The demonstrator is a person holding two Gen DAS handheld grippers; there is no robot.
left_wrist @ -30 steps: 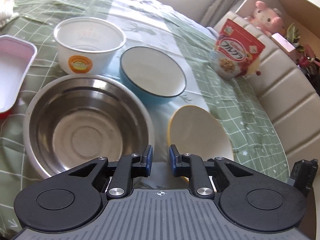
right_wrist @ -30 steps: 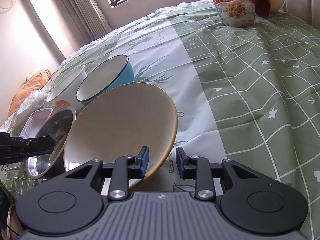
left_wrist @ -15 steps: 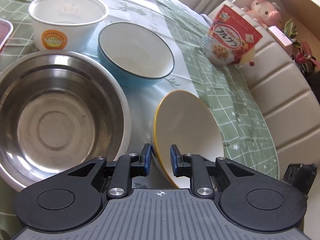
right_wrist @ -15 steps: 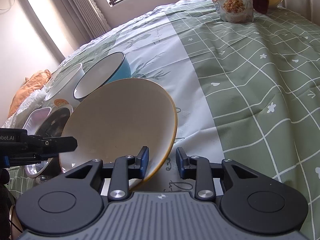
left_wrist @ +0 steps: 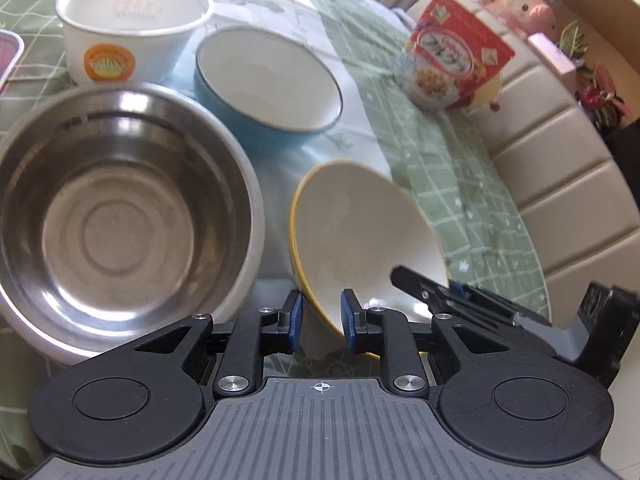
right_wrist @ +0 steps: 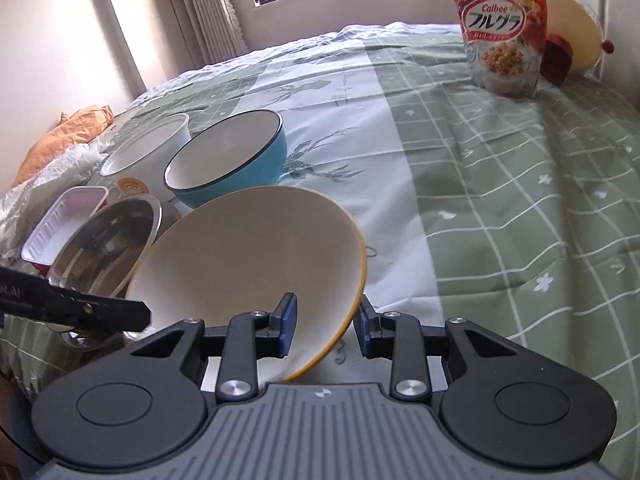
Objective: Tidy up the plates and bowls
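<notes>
Left gripper (left_wrist: 320, 318): jaws part-open, straddling the near rim of the tilted yellow-rimmed bowl (left_wrist: 360, 236), with a gap visible at each pad, so contact is uncertain; right gripper (right_wrist: 324, 326) likewise straddles the opposite rim, its left pad against the inner wall and its right pad apparently clear of the outside. The bowl's base is hidden behind both gripper bodies. Just left sits the steel bowl (left_wrist: 120, 208), beyond it the blue bowl (left_wrist: 268, 80) and white tub (left_wrist: 132, 20); cereal bag (right_wrist: 502, 28) well apart, pink tray (right_wrist: 64, 220) partly hidden.
</notes>
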